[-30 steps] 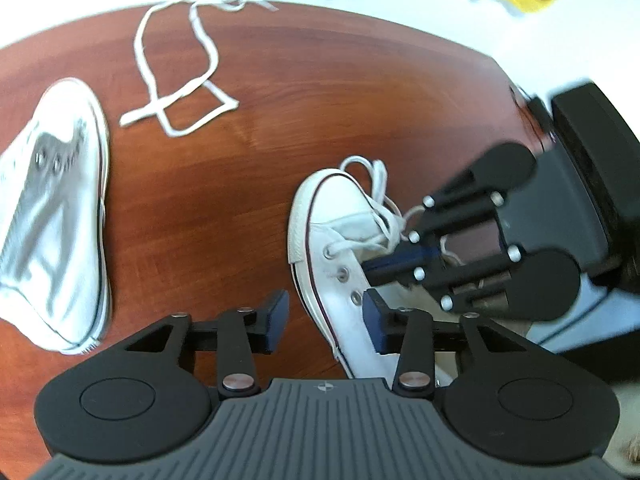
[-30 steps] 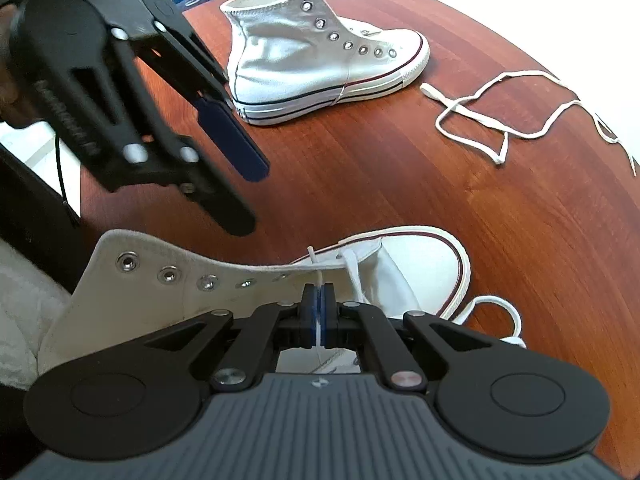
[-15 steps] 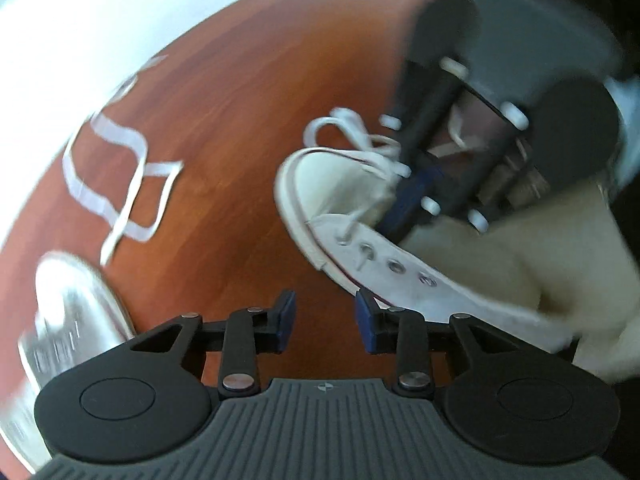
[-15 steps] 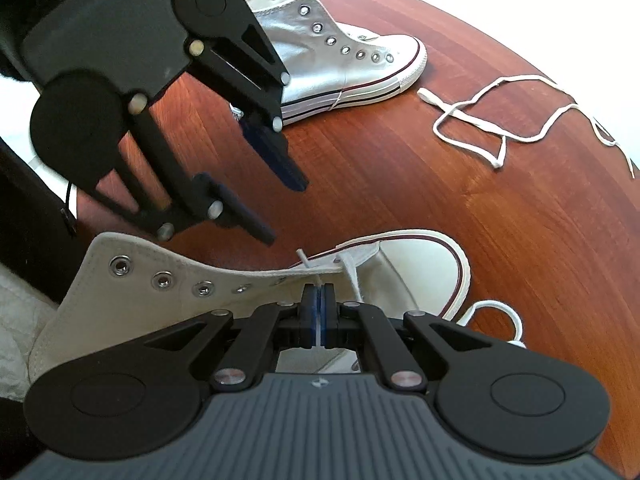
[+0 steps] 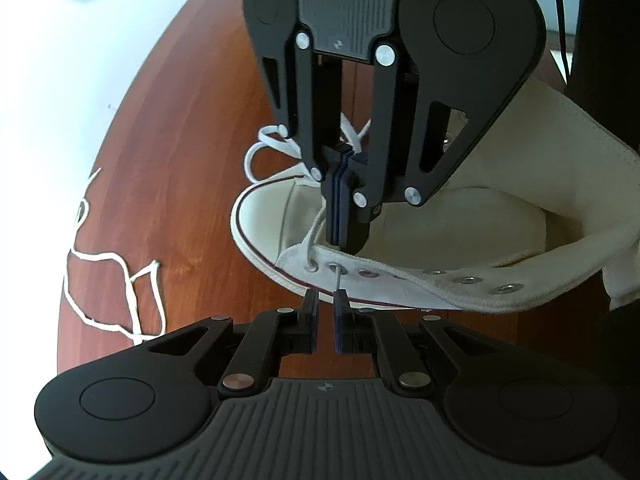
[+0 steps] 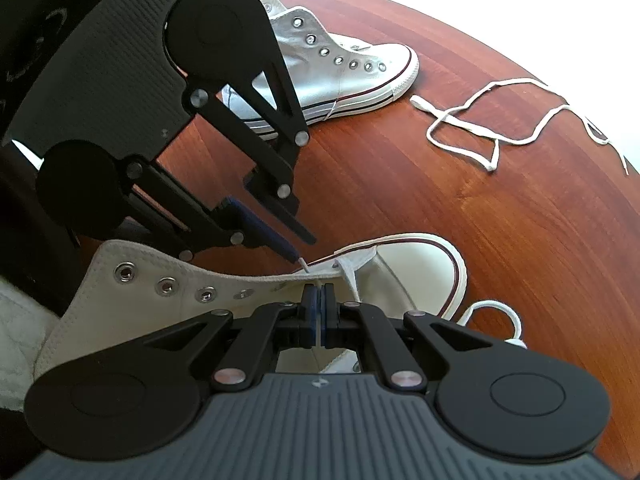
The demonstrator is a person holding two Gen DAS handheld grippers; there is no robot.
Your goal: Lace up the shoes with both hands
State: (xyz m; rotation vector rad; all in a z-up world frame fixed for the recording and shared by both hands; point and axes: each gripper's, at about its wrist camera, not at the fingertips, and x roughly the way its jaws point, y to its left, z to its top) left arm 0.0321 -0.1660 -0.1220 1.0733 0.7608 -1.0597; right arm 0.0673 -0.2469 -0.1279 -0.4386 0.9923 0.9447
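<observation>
Two shoes: both white high-tops on the wooden table (image 6: 460,184).
Near shoe (image 5: 460,240): cream canvas, lying on its side, toe cap toward the table's middle, eyelet row facing the left wrist camera.
Lace (image 5: 312,236): white, threaded through the lowest eyelets near the toe; a loop lies on the table just past the toe.
Lace tip (image 5: 339,280): thin aglet poking out of the second eyelet, toward the left gripper.
Left gripper (image 5: 325,310): narrow gap, jaws closing, lace tip right at the gap; pads not clearly pressing it.
Right gripper (image 6: 319,312): fingers pinched together on a strand of the lace, inside the near shoe's opening above the tongue.
Grippers' relation: facing each other across the eyelet flap, close together.
Far shoe (image 6: 340,72): on its side, unlaced, toe toward the spare lace, well apart from near shoe.
Spare lace (image 6: 492,128): loose white tangle near the table's far edge.
</observation>
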